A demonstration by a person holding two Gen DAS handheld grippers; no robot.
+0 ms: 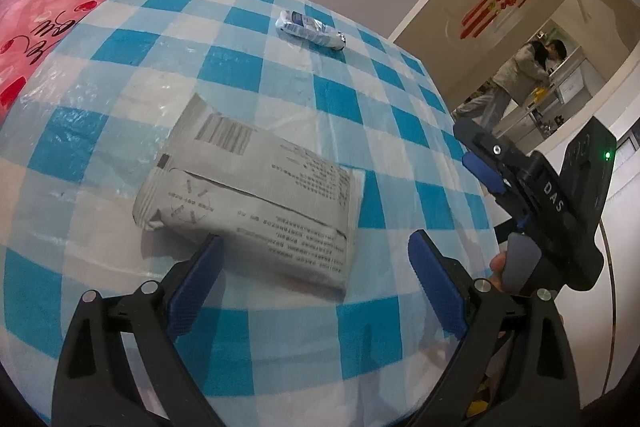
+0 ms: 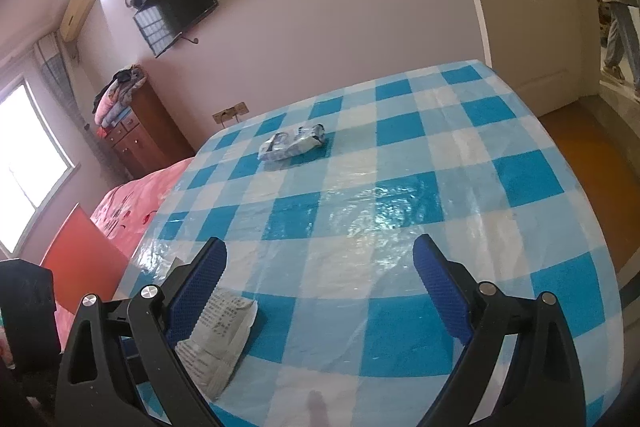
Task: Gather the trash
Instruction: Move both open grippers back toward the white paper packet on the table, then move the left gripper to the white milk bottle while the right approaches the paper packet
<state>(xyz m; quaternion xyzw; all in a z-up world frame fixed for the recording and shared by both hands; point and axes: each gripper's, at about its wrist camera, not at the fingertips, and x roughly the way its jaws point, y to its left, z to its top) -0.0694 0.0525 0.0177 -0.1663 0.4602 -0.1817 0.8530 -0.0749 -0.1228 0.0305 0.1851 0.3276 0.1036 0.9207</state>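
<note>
A table (image 1: pixel 120 131) covered in a blue-and-white checked plastic cloth fills both views, with a pink bedspread (image 1: pixel 28 39) beside it. Near its front edge lies a grey parcel bag (image 1: pixel 256 195), flat and slightly crumpled, printed with a barcode and lines of small black text (too blurred to read). Toward the far side, well apart from it, sits a small crushed wrapper (image 1: pixel 310 29), silvery white with blue print. The left gripper (image 1: pixel 316 259) hovers just above the near edge of the parcel bag, its blue-padded fingers spread wide and holding nothing. The right gripper (image 2: pixel 320 263) is likewise wide open and empty, over bare cloth, with the parcel bag just beside its left finger.
</note>
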